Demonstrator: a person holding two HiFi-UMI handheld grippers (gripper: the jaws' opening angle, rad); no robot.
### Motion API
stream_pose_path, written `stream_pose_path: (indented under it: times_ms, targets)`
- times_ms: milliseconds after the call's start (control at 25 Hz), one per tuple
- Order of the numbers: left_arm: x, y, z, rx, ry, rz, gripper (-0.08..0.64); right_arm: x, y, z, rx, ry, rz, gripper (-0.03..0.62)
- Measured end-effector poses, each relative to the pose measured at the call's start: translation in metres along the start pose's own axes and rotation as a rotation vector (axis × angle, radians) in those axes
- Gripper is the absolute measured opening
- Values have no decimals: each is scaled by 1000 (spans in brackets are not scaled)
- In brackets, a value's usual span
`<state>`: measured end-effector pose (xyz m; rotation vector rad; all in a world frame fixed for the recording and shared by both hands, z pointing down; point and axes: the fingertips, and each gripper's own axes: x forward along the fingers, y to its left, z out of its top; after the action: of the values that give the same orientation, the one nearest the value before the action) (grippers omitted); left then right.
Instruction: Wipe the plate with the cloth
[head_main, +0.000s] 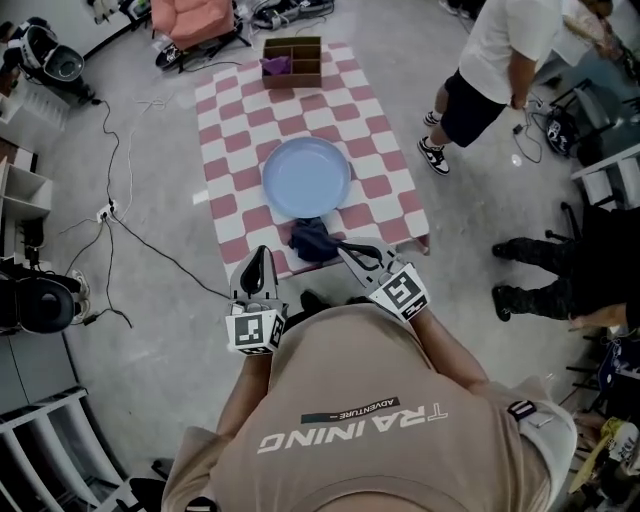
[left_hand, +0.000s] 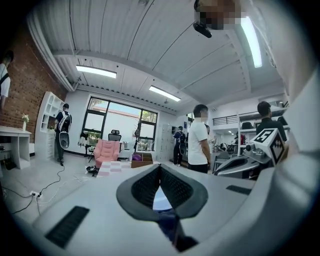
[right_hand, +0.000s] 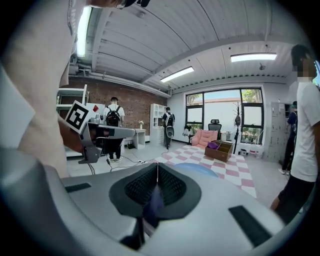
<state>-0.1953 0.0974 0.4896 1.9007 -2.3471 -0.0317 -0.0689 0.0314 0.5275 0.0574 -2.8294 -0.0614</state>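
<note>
The cloth (head_main: 313, 241) lies bunched at the bench's (head_main: 228, 112) near edge, touching the plate's (head_main: 306, 176) near rim, with the plate straight beyond it. It sits between the two grippers, just beside the right gripper (head_main: 347, 250) and farther from the left gripper (head_main: 260, 258). Both have jaws together on nothing (either must open to pick it up), so the right looks handier

The head view looks steeply down from above the person's shoulders onto the checked table (head_main: 230, 130), whose near edge lies closest. Both gripper views sit low at that near edge, close behind their own jaws, facing the far edge and the windows (right_hand: 222, 107). All three share the plate (head_main: 306, 177) and wooden box (head_main: 293, 60).
</note>
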Motion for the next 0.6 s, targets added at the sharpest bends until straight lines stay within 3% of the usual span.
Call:
stream_pose_path:
  times_ms: [320, 600]
  targets:
    - [32, 13, -5, -11, 15, -90, 15, 12, -26, 1, 27, 12, -113, 18]
    - [61, 21, 1, -6, 24, -68, 15, 19, -60, 5, 53, -3, -123, 18]
